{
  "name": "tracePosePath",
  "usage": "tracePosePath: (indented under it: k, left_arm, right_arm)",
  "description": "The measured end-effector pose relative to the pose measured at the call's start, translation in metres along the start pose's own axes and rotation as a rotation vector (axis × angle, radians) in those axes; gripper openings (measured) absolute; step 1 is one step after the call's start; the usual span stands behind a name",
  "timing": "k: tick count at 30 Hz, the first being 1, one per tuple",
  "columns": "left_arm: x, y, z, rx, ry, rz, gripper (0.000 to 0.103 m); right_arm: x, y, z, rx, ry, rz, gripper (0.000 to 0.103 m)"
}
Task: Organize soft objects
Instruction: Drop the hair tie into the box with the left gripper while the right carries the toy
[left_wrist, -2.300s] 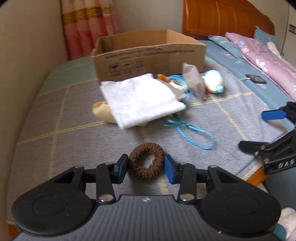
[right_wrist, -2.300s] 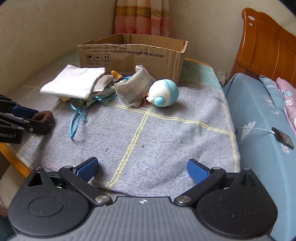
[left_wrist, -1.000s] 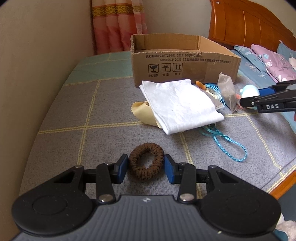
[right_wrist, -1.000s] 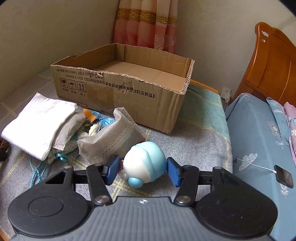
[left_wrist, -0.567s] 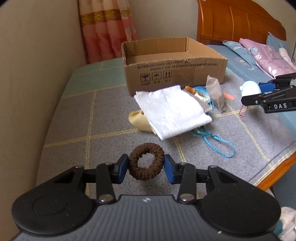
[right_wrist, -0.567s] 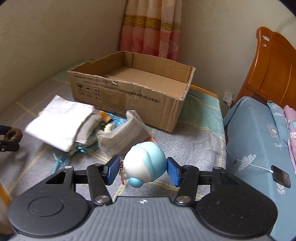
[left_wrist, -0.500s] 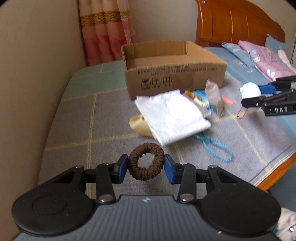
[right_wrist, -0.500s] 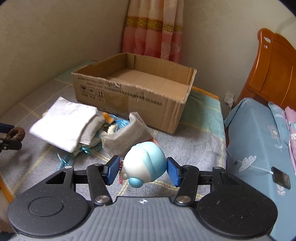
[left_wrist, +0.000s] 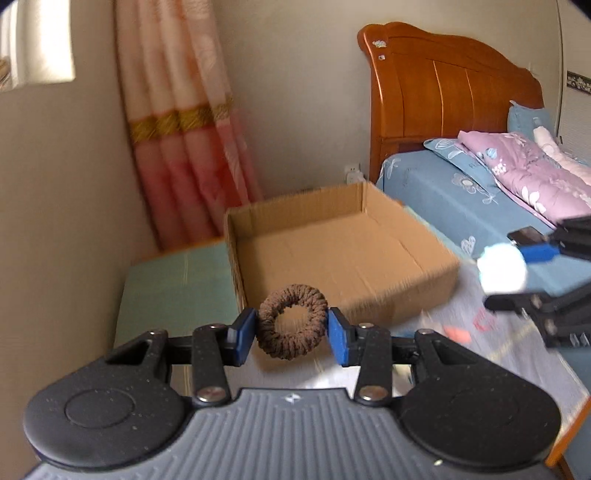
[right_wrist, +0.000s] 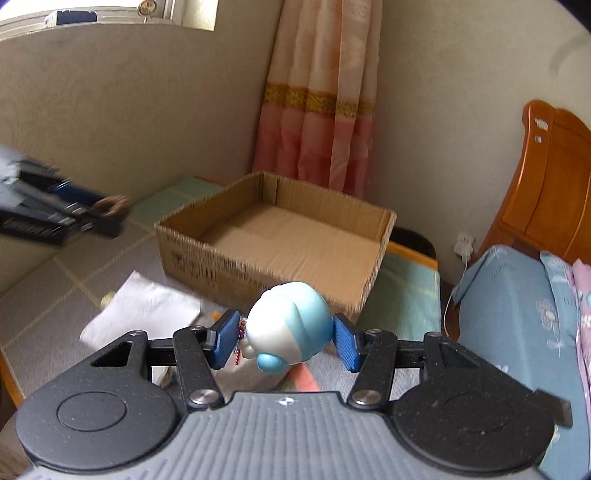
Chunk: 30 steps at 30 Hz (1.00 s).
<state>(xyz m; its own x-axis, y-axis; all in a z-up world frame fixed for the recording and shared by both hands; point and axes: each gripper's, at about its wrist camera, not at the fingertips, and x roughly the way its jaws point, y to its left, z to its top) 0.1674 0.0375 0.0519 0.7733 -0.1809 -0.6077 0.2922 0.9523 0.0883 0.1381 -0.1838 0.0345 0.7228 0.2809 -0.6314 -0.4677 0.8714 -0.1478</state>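
Note:
My left gripper (left_wrist: 291, 334) is shut on a brown hair scrunchie (left_wrist: 291, 326) and holds it in the air, near the front left corner of the open cardboard box (left_wrist: 332, 254). My right gripper (right_wrist: 286, 338) is shut on a blue and white plush toy (right_wrist: 290, 326), lifted just in front of the box (right_wrist: 280, 240). The box looks empty inside. The right gripper with the toy (left_wrist: 502, 269) shows at the right of the left wrist view. The left gripper with the scrunchie (right_wrist: 110, 205) shows at the left of the right wrist view.
A white folded cloth (right_wrist: 144, 314) lies on the grey blanket (right_wrist: 44, 295) before the box. A bed with blue sheet (left_wrist: 461, 206), purple quilt and wooden headboard (left_wrist: 443, 99) stands to the right. A wall and pink curtain (left_wrist: 177, 147) are behind the box.
Both grippers have risen and moved toward the box, each still holding its object. The box interior has come into view, and the cloth pile has dropped below the left gripper's view.

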Motion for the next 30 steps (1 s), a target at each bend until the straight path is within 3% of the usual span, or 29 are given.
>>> tracePosePath:
  k: [6,11,13,14,15,17,30]
  left_arm:
    - [0.054,0.0,0.049,0.05,0.004,-0.014,0.041]
    - [0.097,0.006,0.069,0.039,0.035,-0.011,0.041]
    - [0.111,0.008,0.072,0.034,0.033,-0.005,0.046]
    - [0.115,0.01,0.074,0.023,0.024,-0.006,0.058]
    - [0.117,0.012,0.074,-0.001,0.018,-0.001,0.081]
    - [0.114,0.015,0.072,-0.031,-0.007,0.01,0.102]
    - [0.04,0.009,0.024,-0.041,-0.022,0.039,0.103]
  right_arm:
    - [0.007,-0.01,0.016,-0.011,-0.02,-0.007,0.06]
    - [0.013,-0.016,0.023,-0.008,-0.021,-0.02,0.06]
    - [0.016,-0.018,0.024,-0.007,-0.017,-0.024,0.06]
    - [0.018,-0.019,0.026,-0.008,-0.014,-0.027,0.06]
    - [0.02,-0.02,0.026,-0.009,-0.01,-0.031,0.06]
    - [0.023,-0.021,0.027,-0.011,-0.002,-0.039,0.06]
    - [0.032,-0.022,0.032,0.026,0.026,-0.018,0.06]
